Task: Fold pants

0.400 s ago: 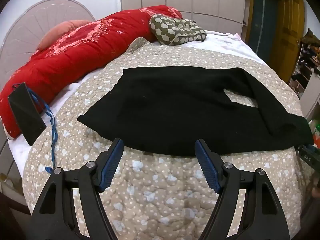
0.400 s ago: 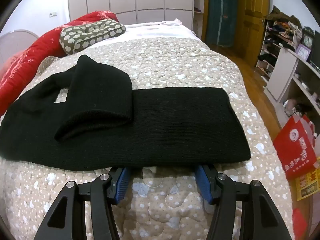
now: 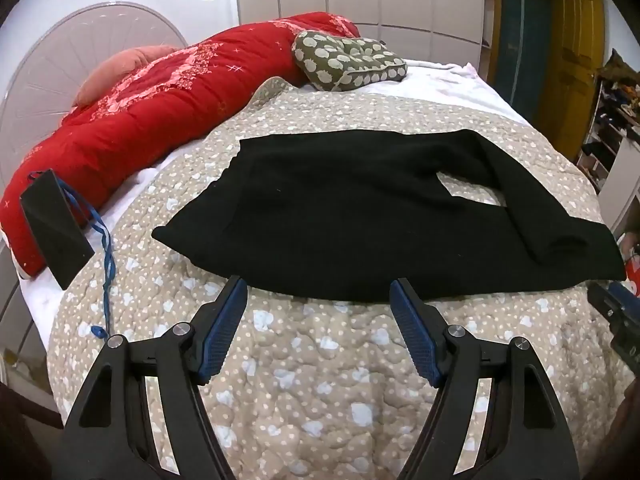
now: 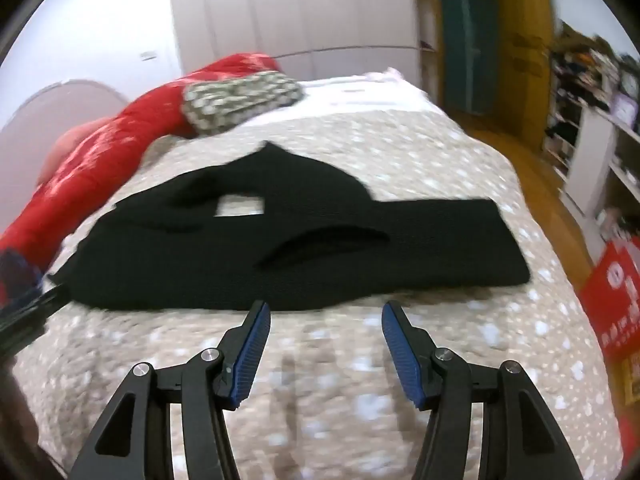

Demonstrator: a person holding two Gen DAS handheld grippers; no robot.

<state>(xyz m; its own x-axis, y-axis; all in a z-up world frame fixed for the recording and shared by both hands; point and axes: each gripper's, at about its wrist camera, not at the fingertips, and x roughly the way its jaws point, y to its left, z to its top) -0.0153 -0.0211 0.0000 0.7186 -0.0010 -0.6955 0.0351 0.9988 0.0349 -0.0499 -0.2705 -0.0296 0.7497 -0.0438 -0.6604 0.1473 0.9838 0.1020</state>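
Observation:
Black knit pants [image 3: 360,208] lie flat across a beige spotted quilt [image 3: 312,380], with one leg end folded back over the other at the right. My left gripper [image 3: 318,286] hangs open just short of the near hem, nothing between its blue pads. In the right wrist view the same pants [image 4: 280,248] spread across the bed, the picture blurred. My right gripper [image 4: 326,308] stands open above the quilt [image 4: 320,392], a little back from the near edge of the cloth, with nothing held. The right gripper's body [image 3: 616,316] shows at the right edge of the left wrist view.
A red duvet [image 3: 160,112] runs along the left of the bed beside a green spotted pillow [image 3: 348,60]. A black box [image 3: 56,228] with a blue cord [image 3: 106,264] lies at the left edge. A red bag [image 4: 612,300] and shelves [image 4: 592,140] stand right of the bed.
My right gripper has pulled up and back from the pants' near edge, so both blue pads now show clear of the cloth. The left gripper has hardly moved.

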